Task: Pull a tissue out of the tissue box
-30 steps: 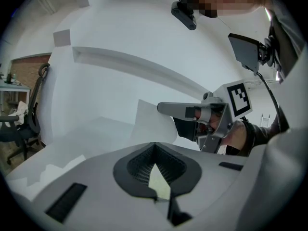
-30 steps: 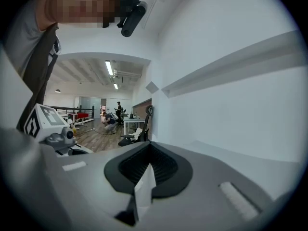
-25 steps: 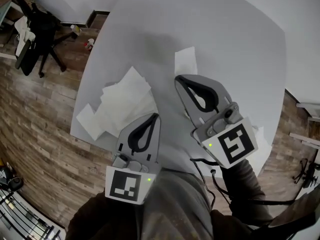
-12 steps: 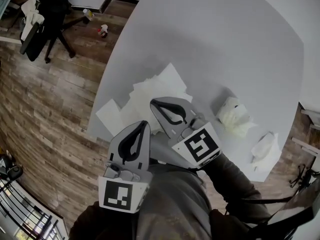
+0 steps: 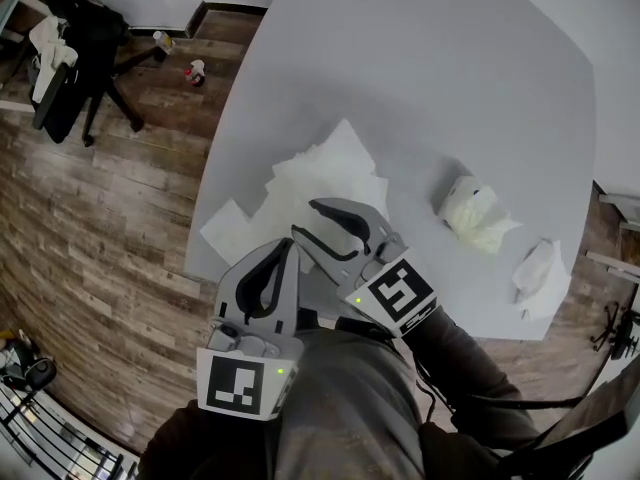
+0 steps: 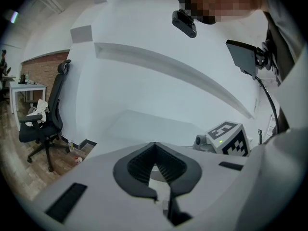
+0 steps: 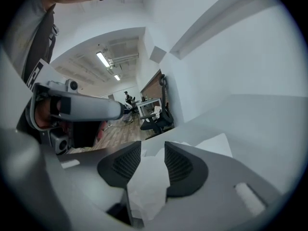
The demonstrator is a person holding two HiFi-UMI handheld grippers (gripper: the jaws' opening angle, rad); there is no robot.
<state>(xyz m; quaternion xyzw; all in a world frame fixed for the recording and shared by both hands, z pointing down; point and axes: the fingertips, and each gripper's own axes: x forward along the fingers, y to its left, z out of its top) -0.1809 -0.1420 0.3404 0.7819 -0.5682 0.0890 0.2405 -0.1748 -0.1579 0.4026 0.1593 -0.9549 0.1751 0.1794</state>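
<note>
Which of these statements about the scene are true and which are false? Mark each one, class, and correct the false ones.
1. A pile of white tissues lies on the grey table. True.
2. The right claw has nothing between its jaws. False: a white tissue sits between its jaws, which are opening.
3. The left claw has its jaws together. True.
4. The office chair stands on a carpet. False: it stands on a wooden floor.
</note>
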